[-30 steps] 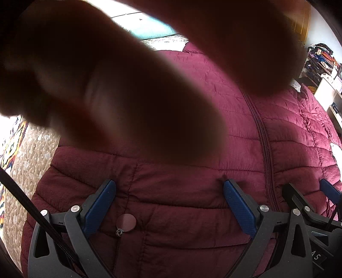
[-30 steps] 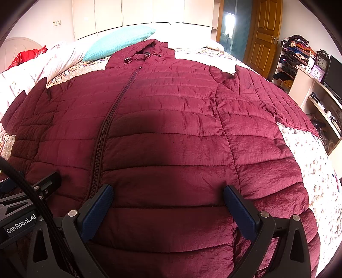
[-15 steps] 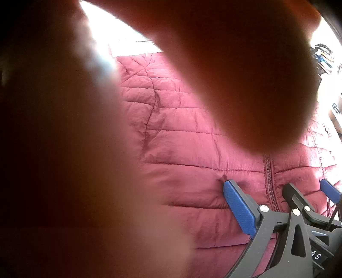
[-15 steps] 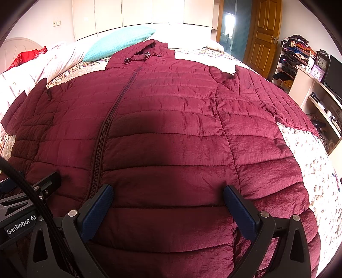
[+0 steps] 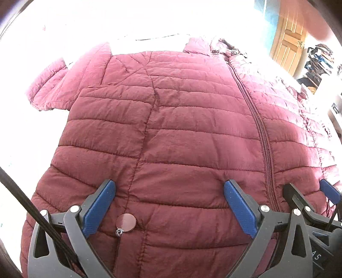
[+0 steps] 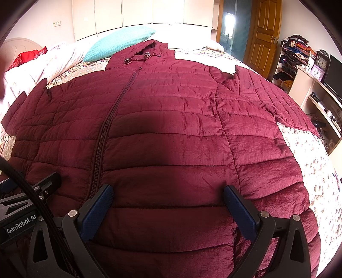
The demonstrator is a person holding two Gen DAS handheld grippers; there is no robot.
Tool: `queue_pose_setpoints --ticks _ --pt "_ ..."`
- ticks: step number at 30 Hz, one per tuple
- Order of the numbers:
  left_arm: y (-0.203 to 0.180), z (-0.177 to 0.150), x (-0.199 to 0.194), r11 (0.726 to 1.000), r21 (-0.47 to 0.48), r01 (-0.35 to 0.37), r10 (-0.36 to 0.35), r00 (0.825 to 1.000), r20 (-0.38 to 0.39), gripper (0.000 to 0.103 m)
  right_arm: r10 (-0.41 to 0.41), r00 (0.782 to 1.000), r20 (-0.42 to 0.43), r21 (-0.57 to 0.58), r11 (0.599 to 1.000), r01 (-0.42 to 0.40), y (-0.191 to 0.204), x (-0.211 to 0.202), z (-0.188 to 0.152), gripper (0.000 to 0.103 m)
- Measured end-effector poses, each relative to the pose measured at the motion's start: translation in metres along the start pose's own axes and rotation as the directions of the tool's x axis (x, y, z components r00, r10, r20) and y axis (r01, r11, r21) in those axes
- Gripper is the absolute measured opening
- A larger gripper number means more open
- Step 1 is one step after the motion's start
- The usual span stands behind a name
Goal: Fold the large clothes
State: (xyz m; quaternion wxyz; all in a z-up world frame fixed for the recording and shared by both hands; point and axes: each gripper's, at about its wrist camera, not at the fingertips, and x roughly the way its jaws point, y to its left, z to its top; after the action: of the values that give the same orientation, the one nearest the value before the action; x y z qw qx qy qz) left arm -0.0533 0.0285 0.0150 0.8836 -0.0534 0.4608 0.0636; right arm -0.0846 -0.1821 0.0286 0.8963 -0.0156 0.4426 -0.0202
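Left gripper (image 5: 170, 205) spread, jacket (image 5: 181, 128) hem hidden

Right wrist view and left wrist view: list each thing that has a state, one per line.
Maroon quilted puffer jacket: spread flat on the bed, front up, unfolded.
Jacket's front zipper: zipped shut.
Left claw: open, empty.
Right claw: open, empty.
Brown wooden door: shut.
Turquoise textured pillow: lying behind the collar.

Washed out, cut off, blurred

In the left wrist view glare whitens everything beyond the jacket (image 5: 181, 128); its hem runs under the frame edge, and a blurred hand (image 5: 314, 19) crosses the top corner.
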Motion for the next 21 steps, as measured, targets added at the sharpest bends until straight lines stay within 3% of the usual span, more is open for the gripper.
queue_pose_setpoints --ticks 21 --pt "-0.0036 0.0001 0.0013 1.000 -0.002 -0.004 0.004 1.000 0.001 0.102 0.016 1.000 0.009 0.011 1.000 -0.016 -0.0013 0.0016 0.0013 0.103"
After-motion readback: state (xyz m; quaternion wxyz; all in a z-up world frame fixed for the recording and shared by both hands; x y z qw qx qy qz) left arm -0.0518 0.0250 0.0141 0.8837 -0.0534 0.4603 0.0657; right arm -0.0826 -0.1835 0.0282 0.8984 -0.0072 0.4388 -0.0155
